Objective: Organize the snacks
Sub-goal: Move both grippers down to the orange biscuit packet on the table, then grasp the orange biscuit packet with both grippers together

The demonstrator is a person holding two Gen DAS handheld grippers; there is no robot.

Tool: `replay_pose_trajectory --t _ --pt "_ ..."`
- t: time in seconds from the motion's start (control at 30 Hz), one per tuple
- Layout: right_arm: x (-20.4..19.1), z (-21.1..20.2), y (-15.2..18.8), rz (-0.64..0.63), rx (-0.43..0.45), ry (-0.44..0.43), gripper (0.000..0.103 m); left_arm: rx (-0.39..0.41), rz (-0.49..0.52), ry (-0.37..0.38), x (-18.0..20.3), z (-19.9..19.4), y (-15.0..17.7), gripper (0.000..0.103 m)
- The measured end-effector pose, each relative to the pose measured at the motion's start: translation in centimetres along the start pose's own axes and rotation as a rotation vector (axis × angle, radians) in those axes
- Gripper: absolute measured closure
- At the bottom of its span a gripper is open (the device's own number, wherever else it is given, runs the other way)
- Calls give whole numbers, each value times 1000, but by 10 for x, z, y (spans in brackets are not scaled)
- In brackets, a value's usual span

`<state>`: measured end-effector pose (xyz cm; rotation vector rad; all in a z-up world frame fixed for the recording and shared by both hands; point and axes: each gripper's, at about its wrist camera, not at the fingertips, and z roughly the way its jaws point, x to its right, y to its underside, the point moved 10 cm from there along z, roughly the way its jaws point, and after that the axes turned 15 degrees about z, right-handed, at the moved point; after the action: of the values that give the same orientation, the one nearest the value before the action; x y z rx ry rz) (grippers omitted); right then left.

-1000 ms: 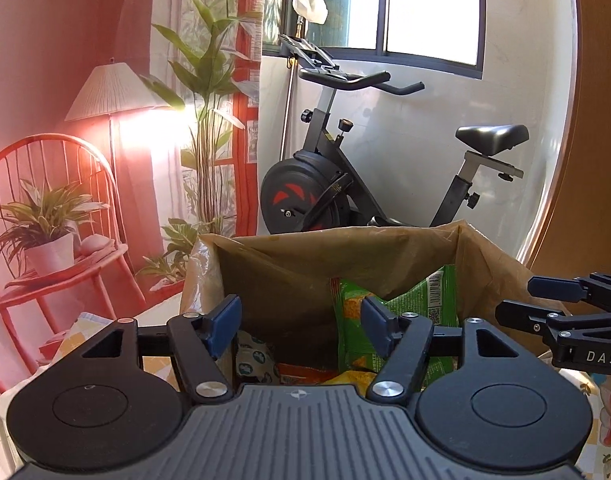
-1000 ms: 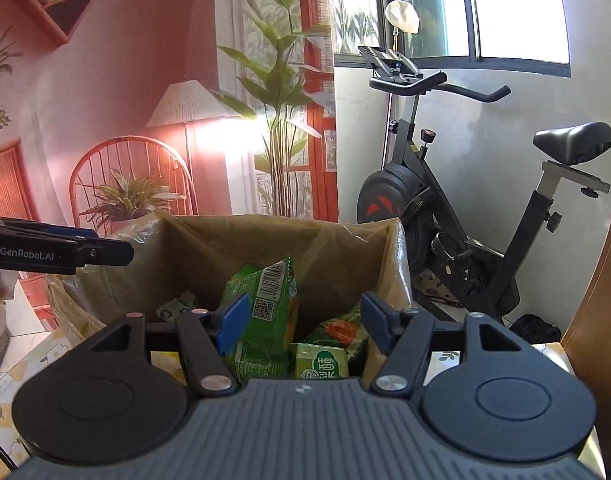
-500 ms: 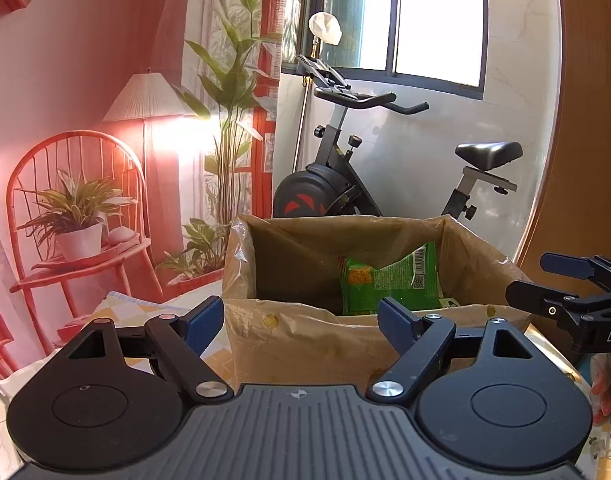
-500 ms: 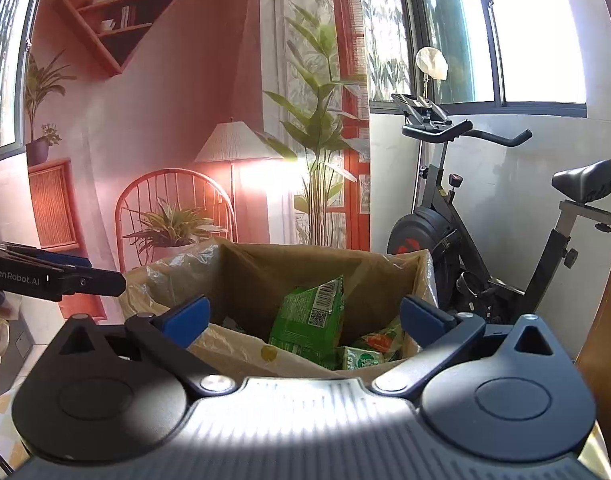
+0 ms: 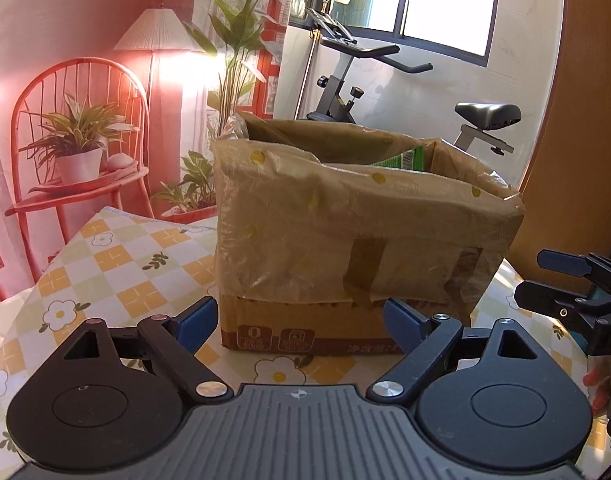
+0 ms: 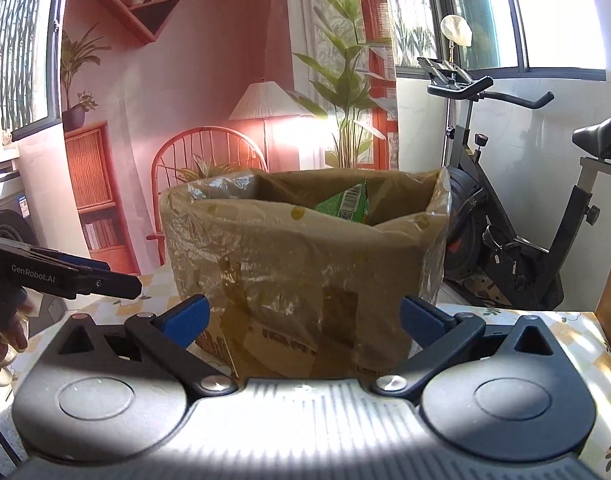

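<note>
A cardboard box (image 5: 305, 332) lined with a clear plastic bag stands on the flowered tablecloth (image 5: 117, 260). It also shows in the right wrist view (image 6: 305, 280). A green snack bag (image 5: 405, 158) pokes up inside it, also seen in the right wrist view (image 6: 345, 202). My left gripper (image 5: 301, 320) is open and empty, just in front of the box. My right gripper (image 6: 303, 318) is open and empty, also in front of the box. Each gripper shows at the edge of the other's view: the right one (image 5: 573, 284) and the left one (image 6: 85, 276).
A red chair with a potted plant (image 5: 77, 156), a floor lamp (image 5: 157, 32) and a tall plant stand behind the table on the left. An exercise bike (image 6: 517, 216) stands behind on the right. A wooden panel (image 5: 577, 160) is at the far right.
Both grippers have pulled back and down from above the box opening to in front of its side wall. Their jaws have opened wider.
</note>
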<state>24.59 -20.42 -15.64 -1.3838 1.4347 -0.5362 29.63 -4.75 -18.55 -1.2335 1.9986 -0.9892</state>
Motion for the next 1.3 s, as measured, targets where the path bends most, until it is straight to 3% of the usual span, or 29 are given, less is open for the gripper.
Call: replay_pose_trajectory --t 0.3,0.53,0.7,0.87,0.93,1.07,1.17,1.3 --pt "30 -12 72 -18 -189 84 0 -99 10 108 40 22 44 12" --pt "32 -22 141 -77 -392 76 1 -136 47 216 78 31 63 12" --pt "45 -14 160 -29 -450 110 7 -204 89 306 110 49 83 12" --pt "43 -8 165 36 -454 58 17 -252 87 396 136 64 98 20" --pt "37 -7 167 -3 -448 66 29 -282 37 435 138 71 105 25" --pt "32 -6 171 -40 -417 77 29 -296 -88 506 139 79 119 26" --pt "31 -2 169 -19 -398 68 33 -288 -112 556 144 79 122 37" --pt "20 3 162 -78 -377 71 36 -254 -86 546 143 71 120 41"
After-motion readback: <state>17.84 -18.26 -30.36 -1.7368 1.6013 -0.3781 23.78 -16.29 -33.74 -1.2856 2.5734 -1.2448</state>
